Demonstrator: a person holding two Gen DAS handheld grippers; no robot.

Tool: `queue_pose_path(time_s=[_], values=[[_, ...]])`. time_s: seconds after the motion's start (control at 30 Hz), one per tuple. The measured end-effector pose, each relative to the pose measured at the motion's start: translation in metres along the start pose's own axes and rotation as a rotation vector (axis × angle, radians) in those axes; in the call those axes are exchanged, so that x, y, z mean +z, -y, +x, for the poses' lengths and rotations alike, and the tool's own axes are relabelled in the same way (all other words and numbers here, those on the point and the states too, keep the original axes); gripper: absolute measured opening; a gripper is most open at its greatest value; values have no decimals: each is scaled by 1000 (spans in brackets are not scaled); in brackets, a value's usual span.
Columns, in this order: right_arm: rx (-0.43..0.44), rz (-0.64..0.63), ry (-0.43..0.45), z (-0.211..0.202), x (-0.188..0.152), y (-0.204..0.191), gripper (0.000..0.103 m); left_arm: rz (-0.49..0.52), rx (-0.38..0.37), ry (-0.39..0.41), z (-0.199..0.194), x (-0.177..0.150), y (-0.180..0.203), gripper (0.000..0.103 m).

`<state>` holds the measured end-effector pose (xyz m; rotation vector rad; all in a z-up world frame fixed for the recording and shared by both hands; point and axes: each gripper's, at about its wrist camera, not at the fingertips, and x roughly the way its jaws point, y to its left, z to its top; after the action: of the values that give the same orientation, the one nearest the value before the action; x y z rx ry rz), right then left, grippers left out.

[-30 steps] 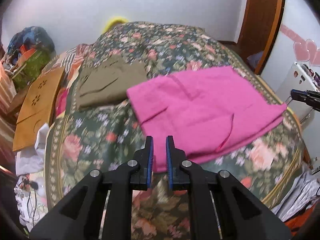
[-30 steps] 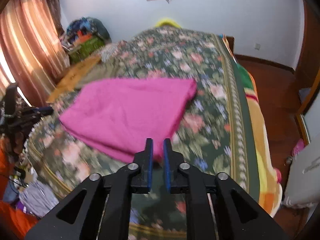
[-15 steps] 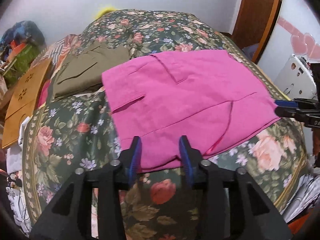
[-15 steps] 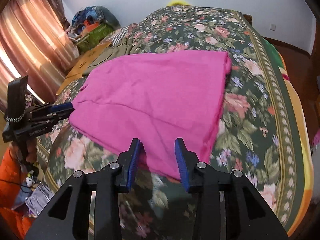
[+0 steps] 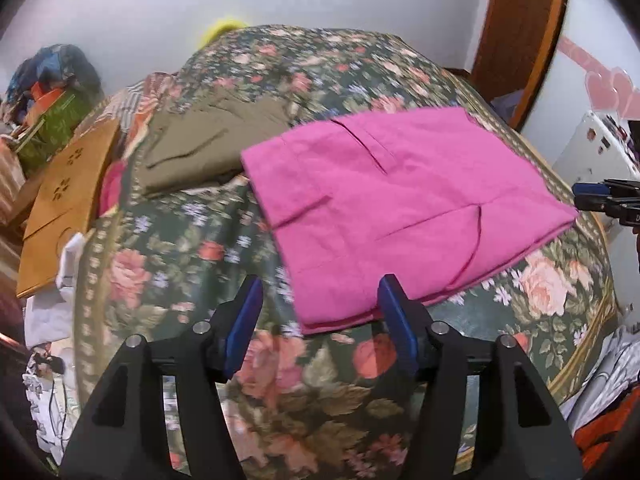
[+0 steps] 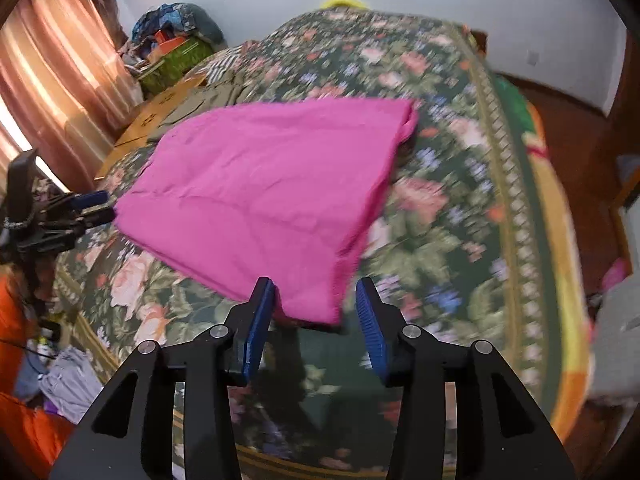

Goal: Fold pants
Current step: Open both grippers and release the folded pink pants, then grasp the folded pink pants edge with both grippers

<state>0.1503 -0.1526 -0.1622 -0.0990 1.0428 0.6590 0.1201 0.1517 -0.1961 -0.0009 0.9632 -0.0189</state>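
Left wrist view: the folded pink pants (image 5: pixel 400 208) lie flat on the floral bedspread (image 5: pixel 192 264), near the bed's front edge, with folded olive pants (image 5: pixel 212 144) just beyond their far left corner. The left gripper (image 5: pixel 320 300) has just been opening; its jaws stand spread, the pants' near left corner between them, unpinched. In the right wrist view the right gripper (image 6: pixel 316 304), also just opening, straddles the near right corner with jaws apart.
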Motion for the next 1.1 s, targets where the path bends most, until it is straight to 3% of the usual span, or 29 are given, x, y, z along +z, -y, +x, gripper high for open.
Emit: queue_pose_path(time_s=[0.17, 0.4, 0.63, 0.83, 1.0, 1.07, 1.1], values=[[-25, 36, 91, -18, 25, 20, 46, -102, 0, 29, -6, 26, -29, 61], [-47, 65, 155, 4, 73, 42, 46, -201, 20, 16, 41, 76, -62, 61], [-49, 103, 116, 56, 114, 71, 46, -254, -7, -47, 106, 108, -78, 60], [-23, 177, 53, 107, 132, 104, 46, -280, -70, -102, 139, 101, -76, 60], [43, 221, 12, 133, 134, 115, 46, -290, -84, -87, 144, 95, -72, 59], [52, 195, 34, 132, 135, 112, 35, -293, -101, -82, 143, 95, -71, 49], [63, 184, 37, 133, 136, 110, 19, -288, -118, -77, 142, 95, -69, 37]])
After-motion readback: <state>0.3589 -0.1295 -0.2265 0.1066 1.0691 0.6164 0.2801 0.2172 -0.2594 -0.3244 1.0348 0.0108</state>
